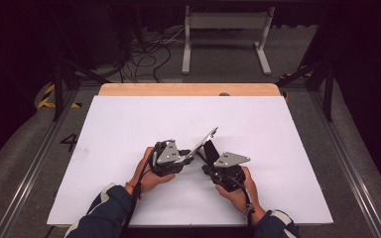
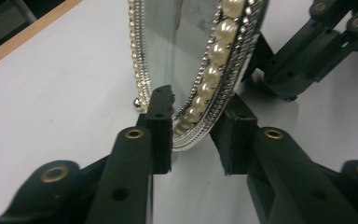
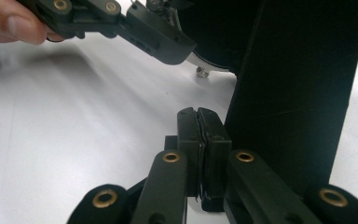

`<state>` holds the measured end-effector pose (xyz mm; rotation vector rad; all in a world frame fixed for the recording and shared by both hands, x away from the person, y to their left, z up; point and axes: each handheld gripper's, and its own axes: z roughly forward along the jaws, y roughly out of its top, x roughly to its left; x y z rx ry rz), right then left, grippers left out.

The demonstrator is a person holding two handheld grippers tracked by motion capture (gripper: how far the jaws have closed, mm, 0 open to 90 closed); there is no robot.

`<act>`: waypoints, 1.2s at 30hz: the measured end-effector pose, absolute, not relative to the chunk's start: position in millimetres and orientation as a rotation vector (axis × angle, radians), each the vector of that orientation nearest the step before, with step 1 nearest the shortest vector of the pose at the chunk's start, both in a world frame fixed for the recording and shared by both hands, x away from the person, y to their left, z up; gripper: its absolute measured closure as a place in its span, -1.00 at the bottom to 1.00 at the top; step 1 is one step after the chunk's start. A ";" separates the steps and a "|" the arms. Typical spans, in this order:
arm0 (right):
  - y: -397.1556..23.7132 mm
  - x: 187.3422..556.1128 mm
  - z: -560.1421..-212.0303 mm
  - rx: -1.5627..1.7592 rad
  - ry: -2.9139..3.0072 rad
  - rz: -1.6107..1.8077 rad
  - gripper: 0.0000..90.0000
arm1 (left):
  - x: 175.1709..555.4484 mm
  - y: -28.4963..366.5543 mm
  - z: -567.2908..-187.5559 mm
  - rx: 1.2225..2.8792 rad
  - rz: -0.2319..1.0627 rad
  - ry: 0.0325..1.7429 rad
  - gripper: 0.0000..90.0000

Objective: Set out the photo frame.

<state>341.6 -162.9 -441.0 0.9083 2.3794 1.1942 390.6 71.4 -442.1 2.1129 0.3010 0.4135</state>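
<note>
Left gripper's (image 2: pixel 193 135) fingers (image 2: pixel 161 126) straddle the pearl-rimmed oval mirror's (image 2: pixel 214 60) edge, apparently steadying it upright on the white counter (image 1: pixel 129 129); right gripper's (image 3: pixel 199 135) fingers press together beside its black backing (image 3: pixel 298 93).

The high view looks forward and down over the white table (image 1: pixel 129 124) from well above. Each gripper view rides close behind its own jaws; both probably share the pearl-rimmed mirror (image 2: pixel 214 60).

The right gripper (image 3: pixel 200 140) is seen with its jaws pressed flat together above the white table (image 3: pixel 74 140). A black upright panel (image 3: pixel 298 93) stands just beside them. The other gripper (image 3: pixel 135 28) is held by fingers (image 3: pixel 9 23) near what may be a frame's edge (image 3: pixel 205 63).
</note>
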 end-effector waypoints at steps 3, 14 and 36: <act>-163.5 342.2 -441.0 0.909 2.387 1.194 0.98 | 390.0 73.9 -439.9 2.095 0.404 0.288 0.63; -168.3 344.9 -440.2 0.925 2.404 1.191 1.00 | 384.2 72.2 -436.2 2.128 0.431 0.243 0.67; -181.7 351.1 -439.3 0.955 2.392 1.158 1.00 | 377.5 61.7 -435.2 2.141 0.449 0.264 0.62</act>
